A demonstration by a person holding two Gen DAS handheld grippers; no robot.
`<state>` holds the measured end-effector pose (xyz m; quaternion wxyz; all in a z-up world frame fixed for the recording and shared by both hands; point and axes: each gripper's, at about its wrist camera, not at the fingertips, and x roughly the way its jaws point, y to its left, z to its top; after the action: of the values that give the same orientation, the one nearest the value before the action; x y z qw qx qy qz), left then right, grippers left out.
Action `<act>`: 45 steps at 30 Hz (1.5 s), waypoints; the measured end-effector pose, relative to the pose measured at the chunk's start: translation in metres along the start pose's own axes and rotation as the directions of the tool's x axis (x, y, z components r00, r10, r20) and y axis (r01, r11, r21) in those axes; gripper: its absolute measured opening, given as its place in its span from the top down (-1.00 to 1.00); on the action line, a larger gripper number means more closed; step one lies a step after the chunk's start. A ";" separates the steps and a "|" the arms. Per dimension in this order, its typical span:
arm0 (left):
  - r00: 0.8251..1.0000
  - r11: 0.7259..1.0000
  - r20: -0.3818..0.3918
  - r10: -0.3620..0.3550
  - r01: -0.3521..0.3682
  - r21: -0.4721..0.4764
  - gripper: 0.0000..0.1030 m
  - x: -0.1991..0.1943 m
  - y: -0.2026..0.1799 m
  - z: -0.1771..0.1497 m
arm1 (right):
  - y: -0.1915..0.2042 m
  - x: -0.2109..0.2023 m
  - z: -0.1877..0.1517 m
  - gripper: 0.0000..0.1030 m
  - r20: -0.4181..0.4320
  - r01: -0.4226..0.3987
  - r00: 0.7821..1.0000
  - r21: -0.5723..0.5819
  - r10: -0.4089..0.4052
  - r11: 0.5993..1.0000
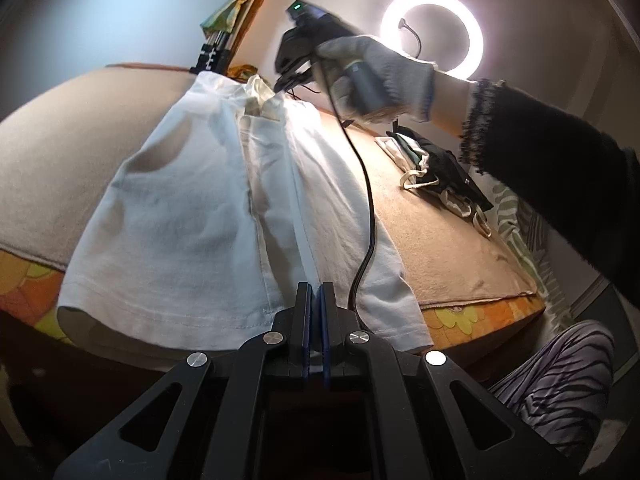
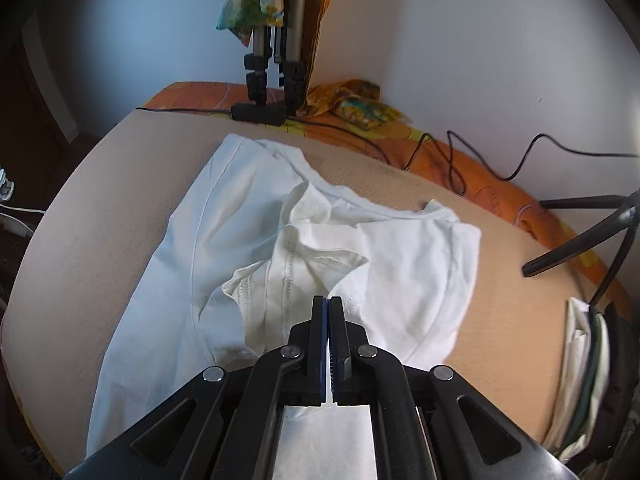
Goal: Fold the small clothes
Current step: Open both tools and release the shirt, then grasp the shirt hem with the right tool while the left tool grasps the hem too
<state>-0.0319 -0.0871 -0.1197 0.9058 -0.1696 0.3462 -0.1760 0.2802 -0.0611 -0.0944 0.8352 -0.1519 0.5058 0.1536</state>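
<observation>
White shirt [image 2: 256, 240] lies on beige cloth [image 2: 100, 220], beside folded clothes [image 1: 436, 168].

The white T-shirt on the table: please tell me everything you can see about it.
The white T-shirt looks like thin cotton jersey with stitched hems and seams. It lies spread on the beige cloth-covered table, partly folded: one side is turned over the middle, and the neck area is bunched. The hem hangs slightly over the near edge. The left gripper is shut on the hem, the right gripper on a fold near the top. A black cable crosses it.
</observation>
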 end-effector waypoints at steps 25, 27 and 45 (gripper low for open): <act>0.996 0.993 -0.085 -0.003 0.013 0.119 0.75 -0.065 0.032 0.057 | -0.065 -0.137 -0.166 0.28 0.128 -0.240 0.968 0.211 0.216 0.948; 0.994 0.990 -0.106 0.020 -0.006 0.137 0.75 -0.065 0.041 0.067 | -0.059 -0.140 -0.207 0.31 0.097 -0.243 0.969 0.212 0.227 0.947; 0.938 0.938 -0.344 -0.035 0.149 0.312 0.75 0.016 -0.007 0.050 | 0.014 -0.137 -0.345 0.34 -0.012 -0.315 0.948 0.112 0.318 0.942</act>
<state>0.0125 -0.0905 -0.0906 0.8403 0.0020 0.4510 -0.3009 -0.0613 -0.2040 -0.1257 0.7989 -0.0253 0.5438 0.2558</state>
